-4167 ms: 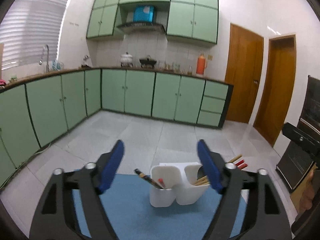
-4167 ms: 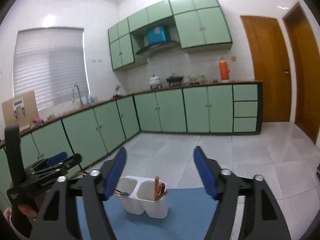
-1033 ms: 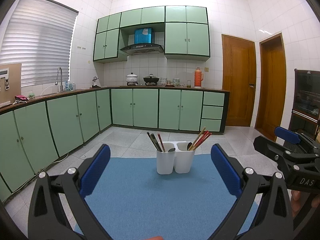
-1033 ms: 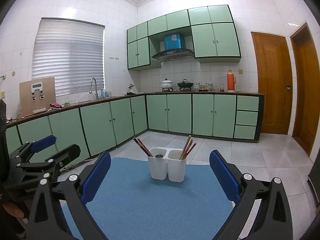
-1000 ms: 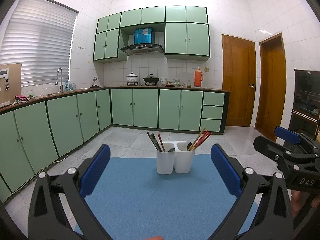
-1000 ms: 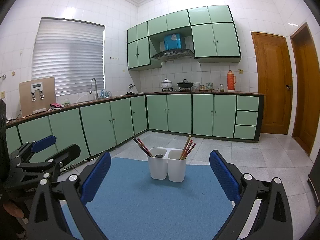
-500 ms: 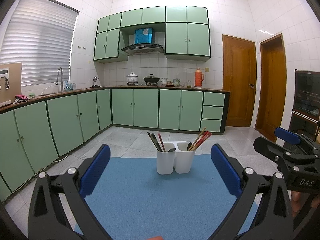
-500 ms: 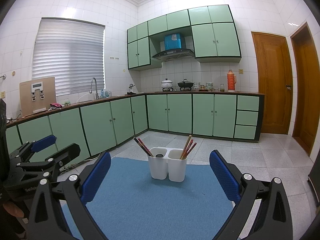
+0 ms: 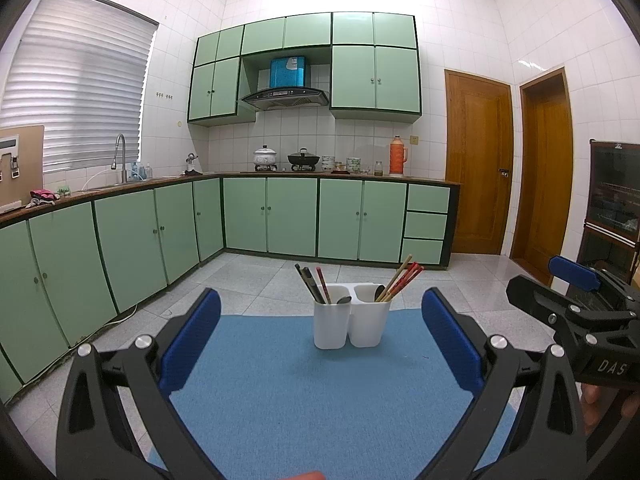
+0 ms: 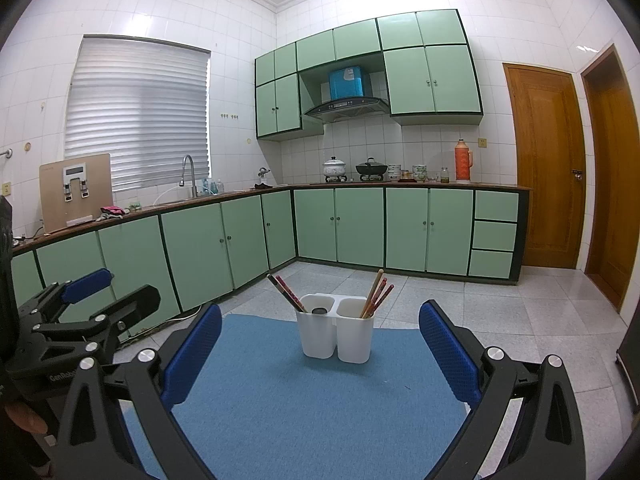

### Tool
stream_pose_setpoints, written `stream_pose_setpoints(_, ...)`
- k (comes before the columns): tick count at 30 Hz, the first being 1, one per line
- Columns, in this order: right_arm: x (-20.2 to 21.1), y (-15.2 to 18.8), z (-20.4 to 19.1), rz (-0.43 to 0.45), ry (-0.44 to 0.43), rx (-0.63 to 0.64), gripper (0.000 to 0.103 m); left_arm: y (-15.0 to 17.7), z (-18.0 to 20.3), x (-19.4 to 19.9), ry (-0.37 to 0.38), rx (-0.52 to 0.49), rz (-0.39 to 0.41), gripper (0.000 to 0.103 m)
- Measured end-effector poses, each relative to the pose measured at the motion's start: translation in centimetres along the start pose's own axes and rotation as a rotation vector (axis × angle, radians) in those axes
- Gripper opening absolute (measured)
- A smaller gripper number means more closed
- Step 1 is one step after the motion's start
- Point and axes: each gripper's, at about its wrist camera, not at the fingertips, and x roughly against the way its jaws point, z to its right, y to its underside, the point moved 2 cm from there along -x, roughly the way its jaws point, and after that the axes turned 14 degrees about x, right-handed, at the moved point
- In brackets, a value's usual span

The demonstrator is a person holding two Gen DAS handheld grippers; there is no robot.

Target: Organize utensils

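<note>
A white two-cup utensil holder (image 9: 351,327) stands upright on the far part of a blue mat (image 9: 304,400); it also shows in the right wrist view (image 10: 335,338). Dark and red chopsticks (image 9: 313,286) and a spoon sit in its left cup. Wooden and red chopsticks (image 9: 402,280) and a spoon sit in its right cup. My left gripper (image 9: 320,344) is open and empty, back from the holder. My right gripper (image 10: 320,350) is open and empty, also back from it. Each gripper shows at the edge of the other's view.
Green base cabinets (image 9: 280,216) run along the far wall and left side, with a sink and pots on the counter. Two wooden doors (image 9: 478,168) stand at the right. A dark cabinet (image 9: 612,216) stands at the far right. Grey tiled floor surrounds the mat.
Over four seconds both grippers have pulled back and levelled out from just over the holder. In the last second nothing has visibly moved.
</note>
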Motion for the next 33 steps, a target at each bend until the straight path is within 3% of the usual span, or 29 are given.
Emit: stream_pose_setpoints(33,0.0,0.06,0.05,0.001,0.0,0.0,0.097,0.0,-0.27,-0.56,-0.003,0.009,-0.014,0.097)
